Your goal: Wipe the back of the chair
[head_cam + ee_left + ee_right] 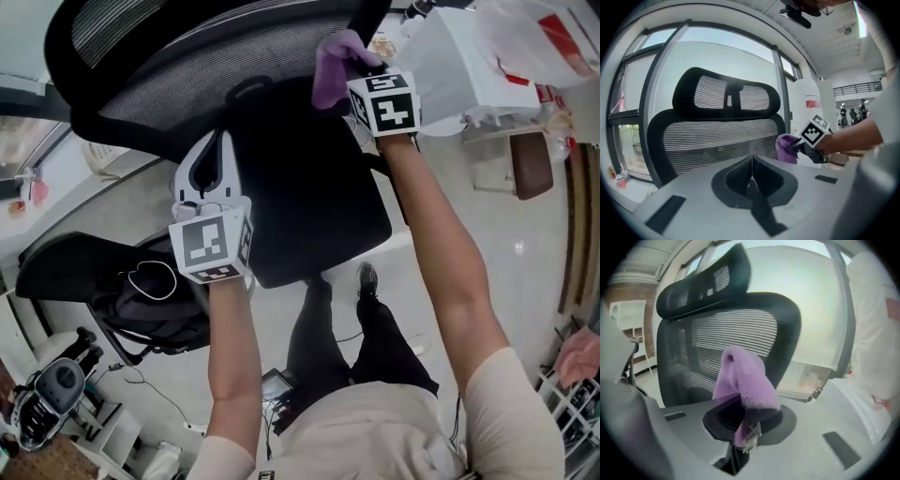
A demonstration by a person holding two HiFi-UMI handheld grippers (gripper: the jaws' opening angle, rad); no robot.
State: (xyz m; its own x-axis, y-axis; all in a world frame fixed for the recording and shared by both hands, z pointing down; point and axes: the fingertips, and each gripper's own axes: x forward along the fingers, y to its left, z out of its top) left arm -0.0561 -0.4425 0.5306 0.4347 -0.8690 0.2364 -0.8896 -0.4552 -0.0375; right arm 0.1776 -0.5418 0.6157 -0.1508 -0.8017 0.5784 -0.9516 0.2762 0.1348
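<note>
At the right edge of the chair back (202, 70), the right gripper (747, 430) is clamped on a cloth (745, 380), likely soft and limp. The left gripper (751, 180) is closed and empty.

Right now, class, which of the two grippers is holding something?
The right gripper: its fingers are shut on a purple cloth near the chair back. The left gripper has its fingers shut on nothing.

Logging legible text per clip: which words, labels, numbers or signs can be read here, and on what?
No text is readable.
Red print on the white bag: too blurred to read.
Cubes on the left gripper and right gripper: black-and-white square patterns, no words.
No print shows on the purple cloth.
</note>
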